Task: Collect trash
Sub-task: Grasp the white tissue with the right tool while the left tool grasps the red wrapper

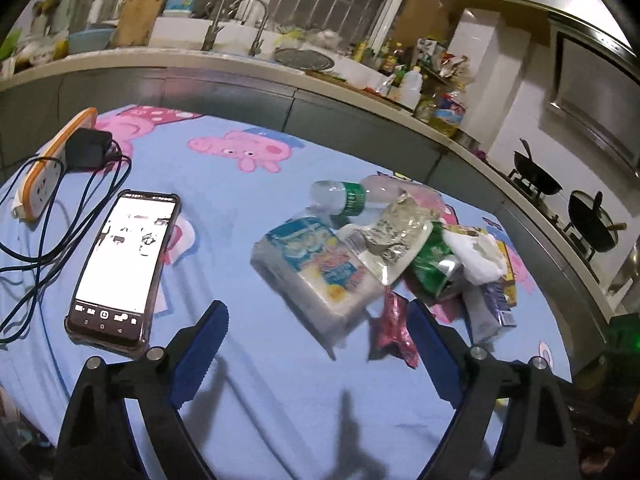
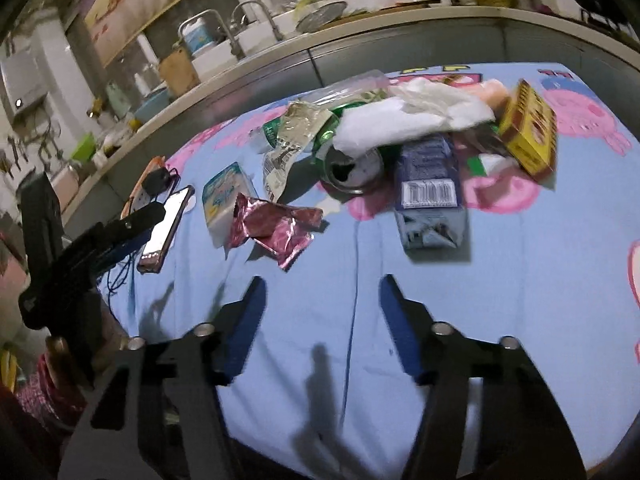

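**Both grippers empty, trash pile sitting on the blue cloth**

So here's where I'm at. My left gripper (image 1: 316, 320) has its jaws spread wide with nothing between them, hovering over the cloth (image 1: 248, 208) just short of the tissue pack (image 1: 320, 272). My right gripper (image 2: 322, 300) is narrower, maybe half open, also holding nothing, only bare cloth between the fingers.

Using the tissue pack as the anchor: the trash pile (image 1: 420, 248) starts right there. A pink wrapper (image 1: 394, 332) lies just beside its near corner. A clear bottle (image 1: 344, 198) with a green label lies on its side behind it. A crumpled silvery pouch (image 1: 394, 238) touches its far side, then a green wrapper (image 1: 432, 268) and a white tissue wad (image 1: 476, 256) past that. From the right camera I also see an opened can (image 2: 352, 168), a blue carton (image 2: 430, 188) and a yellow box (image 2: 528, 132) further along the pile.

Well apart from the pack on the other side: a lit phone (image 1: 124, 264), cables and a power strip (image 1: 56, 160).
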`<state>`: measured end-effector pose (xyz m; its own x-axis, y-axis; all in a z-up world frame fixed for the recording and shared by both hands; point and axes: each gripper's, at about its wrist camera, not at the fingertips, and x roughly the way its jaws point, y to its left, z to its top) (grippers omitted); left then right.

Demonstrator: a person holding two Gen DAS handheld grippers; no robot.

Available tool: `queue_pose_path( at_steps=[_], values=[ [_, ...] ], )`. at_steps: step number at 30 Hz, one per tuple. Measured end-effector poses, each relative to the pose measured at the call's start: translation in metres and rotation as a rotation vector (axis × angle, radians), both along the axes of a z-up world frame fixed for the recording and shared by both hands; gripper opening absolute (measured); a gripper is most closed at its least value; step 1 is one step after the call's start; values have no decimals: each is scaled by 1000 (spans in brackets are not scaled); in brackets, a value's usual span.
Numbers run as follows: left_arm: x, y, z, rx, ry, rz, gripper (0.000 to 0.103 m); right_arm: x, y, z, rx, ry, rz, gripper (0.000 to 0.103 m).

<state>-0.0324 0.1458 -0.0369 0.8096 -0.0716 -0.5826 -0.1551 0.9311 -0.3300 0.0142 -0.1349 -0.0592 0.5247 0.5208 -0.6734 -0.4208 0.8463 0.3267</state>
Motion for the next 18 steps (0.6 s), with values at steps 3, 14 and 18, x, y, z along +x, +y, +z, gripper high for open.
queue_pose_path(
  at_steps=[3,14,18],
  values=[
    [2,-7,6,15,-17,-22,87,14,-13,10,2,-54,-81,54],
    [26,-67,5,43,-8,-223,78,101,-24,36,-137,-199,-207,64],
    [28,-71,5,78,7,-230,74,134,-4,16,-223,-195,-170,26]
  ],
)
